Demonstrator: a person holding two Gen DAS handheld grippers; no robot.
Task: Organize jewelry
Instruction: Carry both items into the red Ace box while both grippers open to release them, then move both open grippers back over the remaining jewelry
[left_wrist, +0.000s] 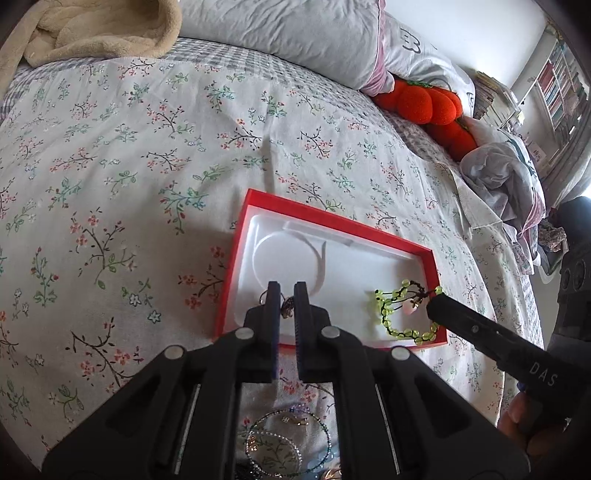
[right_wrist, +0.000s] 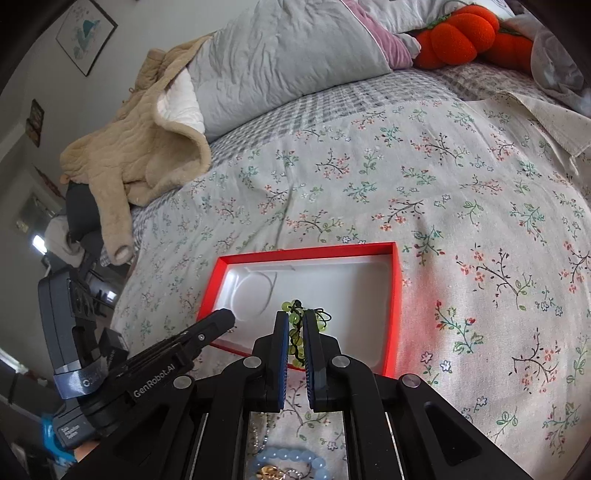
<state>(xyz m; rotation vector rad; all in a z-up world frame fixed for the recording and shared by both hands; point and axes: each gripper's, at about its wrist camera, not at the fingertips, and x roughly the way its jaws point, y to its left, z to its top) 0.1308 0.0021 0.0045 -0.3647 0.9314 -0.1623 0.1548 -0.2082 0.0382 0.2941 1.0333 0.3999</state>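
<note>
On the floral bedspread (left_wrist: 155, 155) sits a shallow red-rimmed box with a white moulded insert (left_wrist: 369, 266). The left gripper (left_wrist: 286, 295) pinches a small brownish trinket (left_wrist: 287, 308) over the box's near-left corner. The right gripper (right_wrist: 296, 319) is clamped on a green beaded bracelet with dark cord (left_wrist: 402, 314), inside the box's right end. More bracelets (left_wrist: 280, 443) lie on the bedspread nearer the camera.

box (left_wrist: 332, 221) on bedspread (left_wrist: 129, 166) | beaded bracelet (left_wrist: 402, 314) in box | pillows (left_wrist: 288, 33) behind

- A green beaded bracelet (right_wrist: 295, 332) was clamped between the right tongs (right_wrist: 296, 325) over the red box (right_wrist: 395, 295).
- The left tongs (right_wrist: 218, 321) were seen beside the box's left edge.
</note>
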